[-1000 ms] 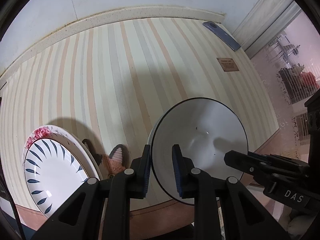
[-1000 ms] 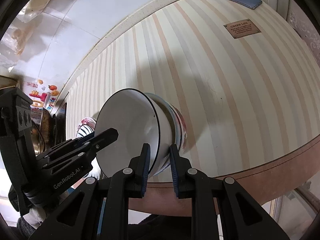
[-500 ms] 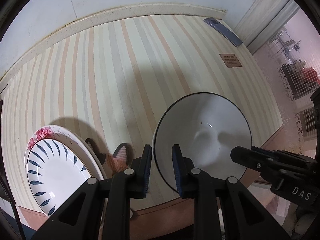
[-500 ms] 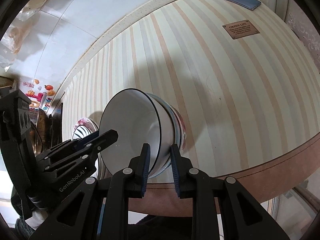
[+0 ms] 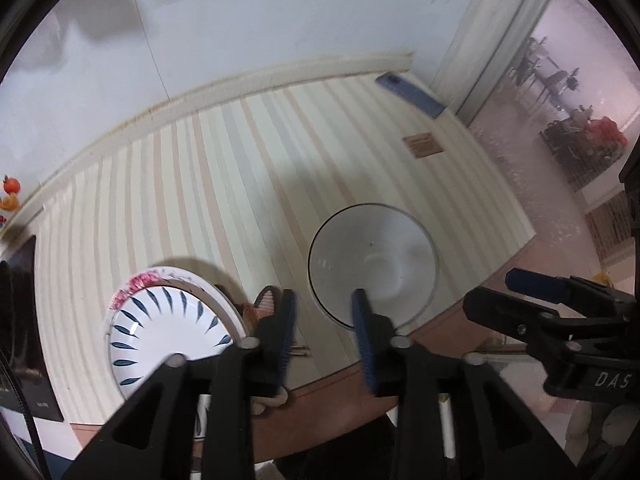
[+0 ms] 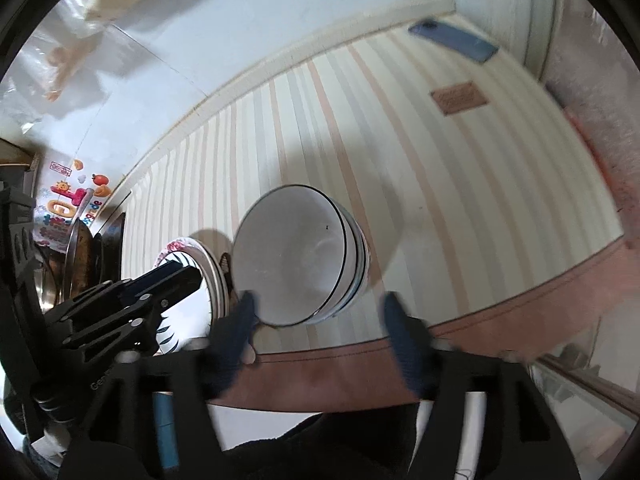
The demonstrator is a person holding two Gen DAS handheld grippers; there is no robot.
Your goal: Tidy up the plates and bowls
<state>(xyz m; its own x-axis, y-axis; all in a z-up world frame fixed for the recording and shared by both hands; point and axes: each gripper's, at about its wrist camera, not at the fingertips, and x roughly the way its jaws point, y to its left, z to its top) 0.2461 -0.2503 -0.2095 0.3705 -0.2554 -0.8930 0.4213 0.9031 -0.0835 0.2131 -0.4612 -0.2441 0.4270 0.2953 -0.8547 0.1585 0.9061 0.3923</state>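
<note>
A white bowl with a dark rim (image 5: 372,264) sits on top of a stack of bowls (image 6: 356,264) near the front edge of the striped counter; it shows too in the right wrist view (image 6: 292,256). To its left lies a stack of plates, the top one white with blue leaf marks (image 5: 168,332), also in the right wrist view (image 6: 200,276). My left gripper (image 5: 324,320) is open and empty just in front of the bowl. My right gripper (image 6: 318,316) is open wide and empty, just in front of the bowl stack.
A blue phone (image 5: 408,94) and a small brown label (image 5: 422,146) lie at the far right of the counter. A small pink and dark item (image 5: 260,306) sits between plates and bowls. A dark stove edge (image 6: 108,240) is at the left. The counter's brown front edge (image 6: 480,320) is close.
Both grippers let go of the white bowl, opened and pulled back and up. The bowl now rests on the bowl stack.
</note>
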